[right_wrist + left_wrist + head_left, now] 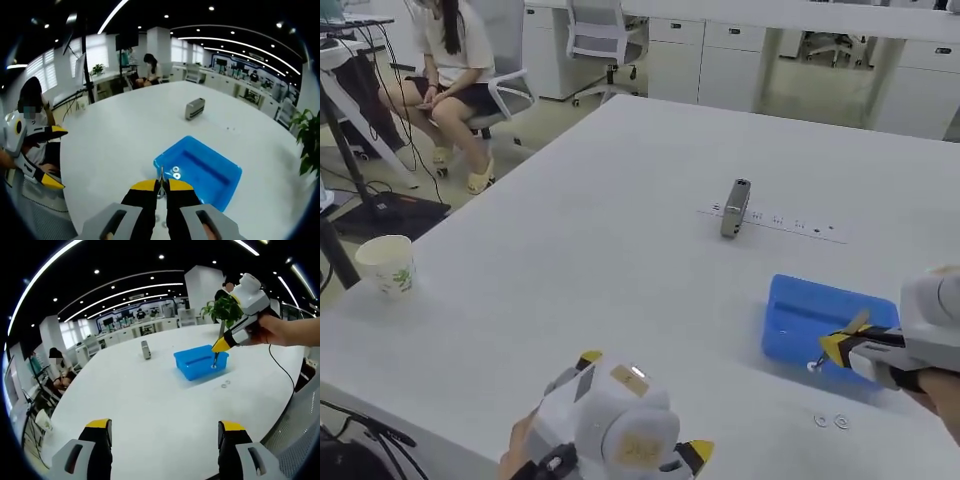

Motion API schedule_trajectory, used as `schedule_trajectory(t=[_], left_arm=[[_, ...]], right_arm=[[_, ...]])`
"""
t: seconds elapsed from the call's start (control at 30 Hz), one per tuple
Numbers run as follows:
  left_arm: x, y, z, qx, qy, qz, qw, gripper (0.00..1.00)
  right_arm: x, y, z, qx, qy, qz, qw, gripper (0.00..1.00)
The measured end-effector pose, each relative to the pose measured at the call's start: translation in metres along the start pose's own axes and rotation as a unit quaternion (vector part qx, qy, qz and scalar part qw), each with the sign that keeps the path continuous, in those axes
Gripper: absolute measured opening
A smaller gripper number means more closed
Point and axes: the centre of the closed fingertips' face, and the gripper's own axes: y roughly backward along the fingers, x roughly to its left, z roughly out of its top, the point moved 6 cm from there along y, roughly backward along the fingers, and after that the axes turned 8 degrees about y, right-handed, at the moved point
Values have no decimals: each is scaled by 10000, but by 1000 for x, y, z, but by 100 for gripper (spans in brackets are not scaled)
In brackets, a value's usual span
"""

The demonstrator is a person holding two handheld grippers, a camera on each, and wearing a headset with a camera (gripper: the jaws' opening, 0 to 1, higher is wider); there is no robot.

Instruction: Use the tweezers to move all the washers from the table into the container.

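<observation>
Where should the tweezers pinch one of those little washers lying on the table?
Probably from straight above: the washer lies flat and thin on the table, so pinch its rim, one tip of the tweezers in the hole, one outside.

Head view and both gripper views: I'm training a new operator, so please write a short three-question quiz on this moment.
1. True or false: the left gripper is open and holds nothing.
2. How many washers lie on the table outside the blue container? A none, B two, C six.
3. Fill in: the right gripper is shut on the ____.
Key: 1 true; 2 B; 3 tweezers.
</observation>
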Motion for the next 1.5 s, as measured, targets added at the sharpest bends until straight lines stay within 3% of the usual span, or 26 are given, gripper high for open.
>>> schedule_trajectory(t=[0.9, 1.5], left_arm=[[-1, 0, -1, 20, -50, -13, 10000, 90], [-4, 0, -4, 121, -160, -92, 9998, 90]], right_arm=[[-21, -5, 16, -170, -37, -180, 9997, 2], [-38, -27, 12, 24, 75, -257, 9996, 2]])
